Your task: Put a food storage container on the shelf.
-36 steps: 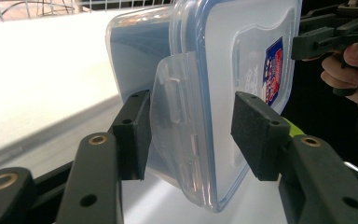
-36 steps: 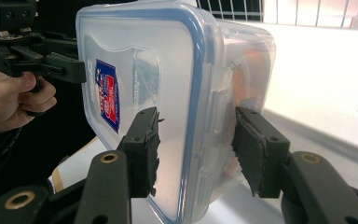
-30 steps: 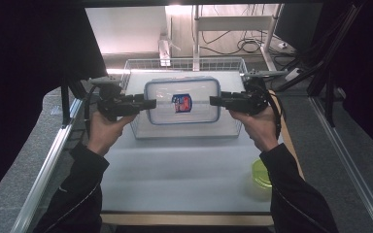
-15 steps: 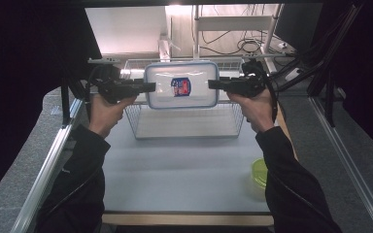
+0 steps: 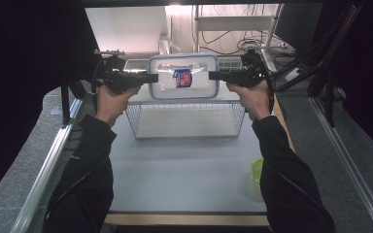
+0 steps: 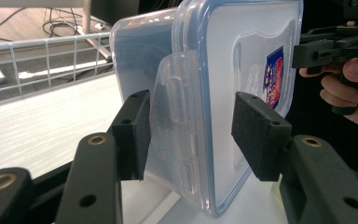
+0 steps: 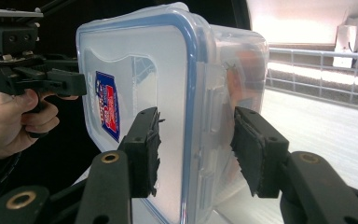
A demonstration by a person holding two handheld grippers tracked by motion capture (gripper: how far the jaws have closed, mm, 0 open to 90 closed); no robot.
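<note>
Lidded plastic container [image 5: 183, 77] pinched at both ends by left tool [image 5: 151, 77] and right tool [image 5: 212, 75] above wire basket [image 5: 187, 121] (airborne); slip risked if either grip eased.

The clear plastic lidded box [image 5: 183, 77] has a blue rim seal and a red-and-blue label. The wire basket [image 5: 187, 119] is white. The round plastic bowl [image 5: 257, 171] is lime green.

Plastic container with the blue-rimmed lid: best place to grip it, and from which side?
Grip the plastic container at its two short ends, one gripper from each side, jaws spanning lid and base over the latch flap. It is wide and flat, so opposed end grips probably keep it level. That is how it is held now: left gripper and right gripper clamp opposite ends above the wire basket.
</note>
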